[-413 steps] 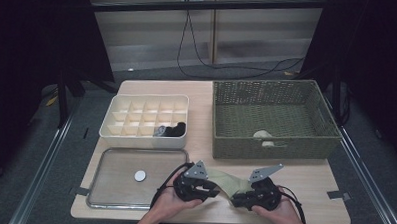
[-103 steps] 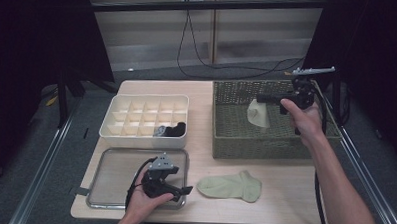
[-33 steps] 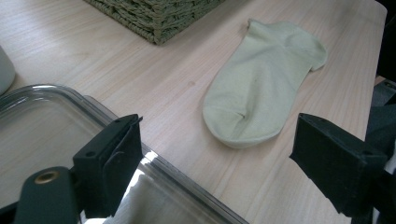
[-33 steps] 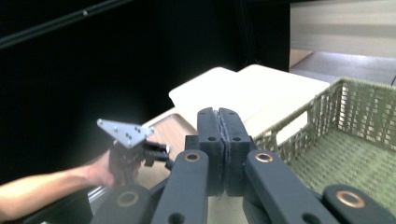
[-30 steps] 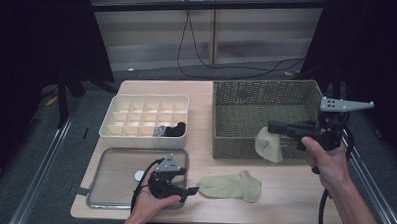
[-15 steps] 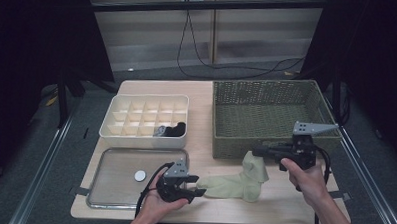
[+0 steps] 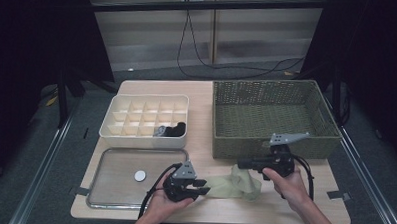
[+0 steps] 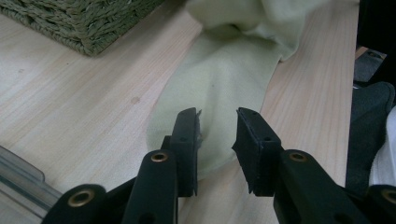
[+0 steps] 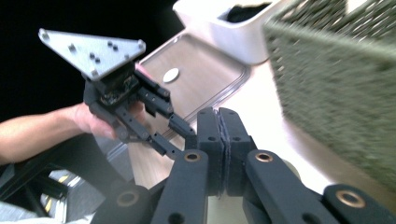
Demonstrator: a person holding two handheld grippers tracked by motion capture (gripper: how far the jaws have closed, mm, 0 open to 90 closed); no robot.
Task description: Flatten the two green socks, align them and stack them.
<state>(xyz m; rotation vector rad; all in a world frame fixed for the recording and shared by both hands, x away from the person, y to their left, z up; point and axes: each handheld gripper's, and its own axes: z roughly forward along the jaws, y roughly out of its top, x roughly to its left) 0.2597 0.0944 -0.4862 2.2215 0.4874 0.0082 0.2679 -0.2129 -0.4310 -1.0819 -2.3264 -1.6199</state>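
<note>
Right tongs [image 7: 242,165] hold a pale green sock [image 7: 234,182] above the table [image 7: 207,97], left tongs [image 7: 201,187] at its toe

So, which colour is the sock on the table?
Pale yellow-green sock; the left gripper view shows it best.

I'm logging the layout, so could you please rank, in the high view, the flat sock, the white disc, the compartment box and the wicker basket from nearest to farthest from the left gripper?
1. Flat sock: at the left gripper, under its open jaws.
2. White disc: just left, in the metal tray.
3. Compartment box: behind the tray, upper left.
4. Wicker basket: far right, at the back.
</note>
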